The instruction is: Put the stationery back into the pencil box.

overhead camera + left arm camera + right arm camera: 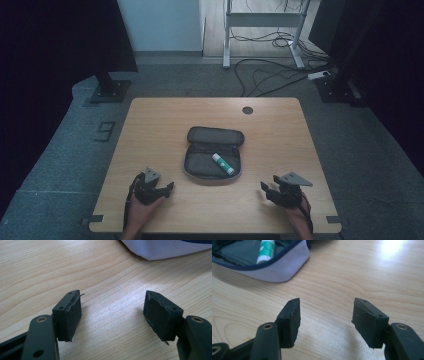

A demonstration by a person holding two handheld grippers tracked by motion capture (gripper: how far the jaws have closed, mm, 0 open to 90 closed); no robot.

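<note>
Both grippers idle at the table's near edge, an unzipped pencil case between them.

My left gripper (pixel 159 189) and right gripper (pixel 274 190) rest with jaws spread, holding nothing; the pencil case (pixel 214 152) lies mid-table (pixel 280 130), a white-and-green tube (pixel 223 164) inside.

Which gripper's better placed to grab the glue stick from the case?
Right gripper, probably: the glue stick lies on the open case's right side, in its camera's sight. Both grippers are open.

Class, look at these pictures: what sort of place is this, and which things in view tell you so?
Probably a lab or workshop set up for recording, not a home. A bare wooden table stands on grey carpet, loose cables trail across the floor behind it, and a metal desk frame stands beyond.
</note>
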